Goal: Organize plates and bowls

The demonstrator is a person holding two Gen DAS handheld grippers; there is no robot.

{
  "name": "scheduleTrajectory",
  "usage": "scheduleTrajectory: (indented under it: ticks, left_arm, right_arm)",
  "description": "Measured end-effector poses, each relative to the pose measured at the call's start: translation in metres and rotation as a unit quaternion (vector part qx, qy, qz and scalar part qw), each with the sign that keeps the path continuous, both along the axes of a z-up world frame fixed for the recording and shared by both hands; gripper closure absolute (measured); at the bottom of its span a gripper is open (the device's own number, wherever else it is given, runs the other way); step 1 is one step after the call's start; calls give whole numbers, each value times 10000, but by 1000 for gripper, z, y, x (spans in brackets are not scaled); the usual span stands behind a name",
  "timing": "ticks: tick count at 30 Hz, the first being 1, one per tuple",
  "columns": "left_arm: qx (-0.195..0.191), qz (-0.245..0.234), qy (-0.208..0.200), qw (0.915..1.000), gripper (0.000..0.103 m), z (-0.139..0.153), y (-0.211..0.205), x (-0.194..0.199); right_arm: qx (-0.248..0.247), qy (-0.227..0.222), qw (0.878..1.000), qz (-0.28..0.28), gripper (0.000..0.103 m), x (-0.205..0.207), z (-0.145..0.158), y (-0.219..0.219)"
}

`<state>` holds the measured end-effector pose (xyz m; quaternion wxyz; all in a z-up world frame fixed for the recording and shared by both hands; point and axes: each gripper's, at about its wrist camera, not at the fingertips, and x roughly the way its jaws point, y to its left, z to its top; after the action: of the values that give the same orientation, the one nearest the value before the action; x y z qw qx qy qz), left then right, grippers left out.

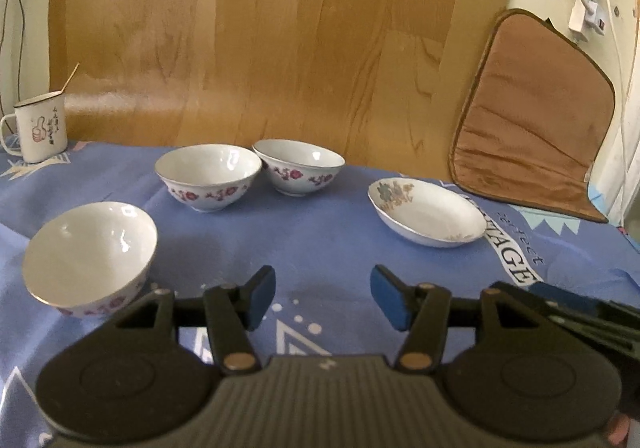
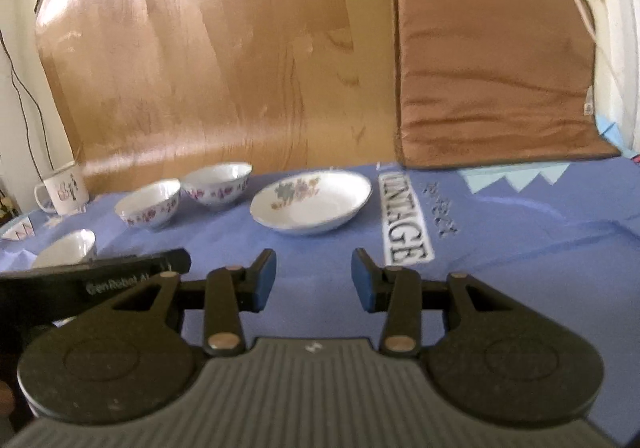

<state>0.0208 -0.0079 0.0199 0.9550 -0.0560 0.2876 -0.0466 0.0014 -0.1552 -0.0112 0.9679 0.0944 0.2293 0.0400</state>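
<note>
Three floral bowls and one shallow plate on a blue printed cloth, both grippers hovering empty near the front edge.

The near bowl [image 1: 90, 256] sits at the left, plain white inside with red flowers outside; two matching bowls [image 1: 208, 176] [image 1: 299, 171] stand rim to rim farther back, and the plate [image 1: 428, 216], with a faded flower print, lies apart to the right. The left gripper [image 1: 323, 298] has its blue pads about half apart with nothing between them; the right gripper [image 2: 314, 278] is likewise parted and empty. The left wrist view alone shows the near bowl whole and the enamel mug [image 1: 40, 128] sharply; the right wrist view alone shows the whole brown cushion [image 2: 496, 64] and the full "VINTAGE" lettering [image 2: 404, 218].
</note>
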Motion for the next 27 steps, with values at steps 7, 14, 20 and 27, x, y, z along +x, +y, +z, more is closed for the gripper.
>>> scheduleTrajectory:
  ticks: [7,14,20,27]
  left_arm:
    - [-79,-78,94,9999,47,-2,0,2]
    - [-104,-95,111,9998,45,-2,0,1]
    - [-121,-114,125,9998,45,-2,0,1]
    - [-148,-120,140,9997,44,-2,1,2]
  right_arm:
    - [284,-62,9996,7,58,-4,0,-7]
    - [323,-115,9994,26,56,-4,0,-8]
    - [342,-122,9993,-28,49,-5,0,-9]
    - [347,-125,9993,-25,48,-6,0,-9]
